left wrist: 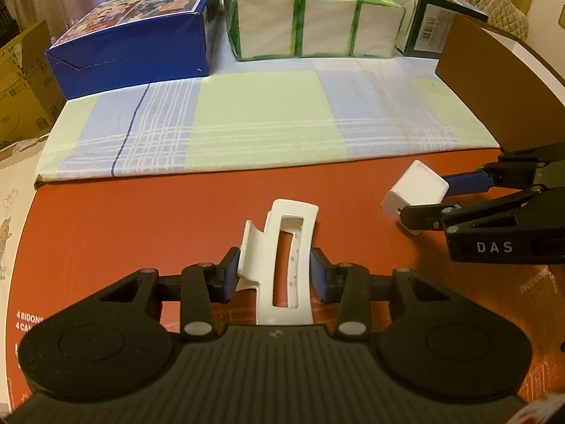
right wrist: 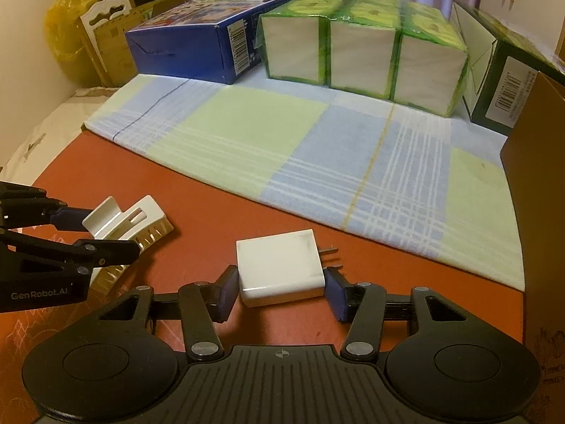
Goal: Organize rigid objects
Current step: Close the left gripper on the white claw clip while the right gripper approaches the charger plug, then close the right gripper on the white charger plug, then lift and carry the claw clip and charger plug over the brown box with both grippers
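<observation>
Checked cloth [left wrist: 261, 123] over red-brown tabletop [left wrist: 141, 219], boxes [left wrist: 134, 42] behind

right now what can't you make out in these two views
- Hair clip, left wrist view: its near end is hidden by the left gripper body.
- Charger, right wrist view: its underside faces the red mat; only two prongs show.
- Blue box, left wrist view: printing is too blurred to read.
- Dark green box, right wrist view: cut off behind a brown cardboard panel.

A red-brown board [right wrist: 247, 190] carries a checked cloth [right wrist: 317, 148], white hair claw [left wrist: 282, 247] and charger [right wrist: 279, 268].
</observation>
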Motion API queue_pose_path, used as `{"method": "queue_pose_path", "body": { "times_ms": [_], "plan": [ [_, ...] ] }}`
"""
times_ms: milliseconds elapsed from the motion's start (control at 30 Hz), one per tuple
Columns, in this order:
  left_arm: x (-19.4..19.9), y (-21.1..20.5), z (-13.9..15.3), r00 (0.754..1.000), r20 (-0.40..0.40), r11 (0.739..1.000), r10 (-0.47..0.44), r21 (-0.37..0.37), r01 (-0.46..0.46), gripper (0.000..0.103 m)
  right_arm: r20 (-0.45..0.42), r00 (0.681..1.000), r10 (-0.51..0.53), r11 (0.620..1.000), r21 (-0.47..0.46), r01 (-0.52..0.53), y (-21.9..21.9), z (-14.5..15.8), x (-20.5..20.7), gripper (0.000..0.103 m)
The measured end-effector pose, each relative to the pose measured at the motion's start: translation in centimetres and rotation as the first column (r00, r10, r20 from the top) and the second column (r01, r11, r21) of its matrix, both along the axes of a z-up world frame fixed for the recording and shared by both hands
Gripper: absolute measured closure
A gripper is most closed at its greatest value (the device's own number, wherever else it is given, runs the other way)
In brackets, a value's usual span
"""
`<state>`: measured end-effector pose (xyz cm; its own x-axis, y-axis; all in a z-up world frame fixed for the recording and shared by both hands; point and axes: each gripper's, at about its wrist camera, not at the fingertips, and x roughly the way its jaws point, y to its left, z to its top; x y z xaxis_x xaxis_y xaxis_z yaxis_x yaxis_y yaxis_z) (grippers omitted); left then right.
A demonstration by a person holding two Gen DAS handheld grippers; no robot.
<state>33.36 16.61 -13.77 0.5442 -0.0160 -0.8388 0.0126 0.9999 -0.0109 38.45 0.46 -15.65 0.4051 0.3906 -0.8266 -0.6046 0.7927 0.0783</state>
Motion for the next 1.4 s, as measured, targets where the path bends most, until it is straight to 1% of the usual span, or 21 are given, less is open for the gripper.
{"method": "queue_pose_path", "body": {
  "times_ms": [233, 467, 633, 800, 867, 1033, 1167, 1400],
  "plan": [
    [-1.8, -1.6, 0.1, 1.0, -0.009, 1.0, -0.02, -0.002, 0.02, 0.066, -0.013, 1.0, 0.001, 1.0, 0.001, -0.001, -1.3, 0.2, -1.9, 0.054],
    [-4.1, -3.8, 0.1, 0.998, -0.014, 0.998, -0.055, -0.011, 0.055, 0.066, -0.023, 1.0, 0.008, 1.0, -0.002, -0.008, -3.6, 0.4, -4.8, 0.054],
    [-5.7, -5.5, 0.2, 0.997, -0.023, 0.997, -0.074, -0.025, 0.073, 0.066, -0.032, 0.999, 0.005, 1.0, -0.007, -0.005, -5.5, 0.6, -6.9, 0.054],
    [-7.2, -7.5, 0.3, 0.994, -0.037, 0.992, -0.103, -0.071, 0.101, 0.066, -0.045, 0.999, 0.006, 1.0, -0.006, -0.006, -7.6, 0.8, -8.9, 0.054],
    [-7.6, -8.3, 0.4, 0.992, -0.043, 0.991, -0.118, -0.073, 0.114, 0.066, -0.052, 0.999, 0.001, 1.0, -0.004, -0.001, -8.3, 0.9, -9.5, 0.054],
    [-7.9, -9.4, 0.4, 0.99, -0.051, 0.989, -0.131, -0.069, 0.127, 0.066, -0.063, 0.998, -0.012, 1.0, 0.004, 0.012, -9.6, 1.2, -10.4, 0.054],
    [-7.4, -9.7, 0.3, 0.991, -0.069, 0.991, -0.114, -0.073, 0.108, 0.066, -0.067, 0.998, -0.012, 1.0, 0.002, 0.012, -9.6, 1.2, -10.6, 0.054],
    [-6.8, -10.4, 0.2, 0.99, -0.082, 0.993, -0.114, -0.047, 0.111, 0.067, -0.07, 0.997, -0.024, 1.0, 0.007, 0.024, -9.6, 1.2, -10.2, 0.054]
  ]
}}
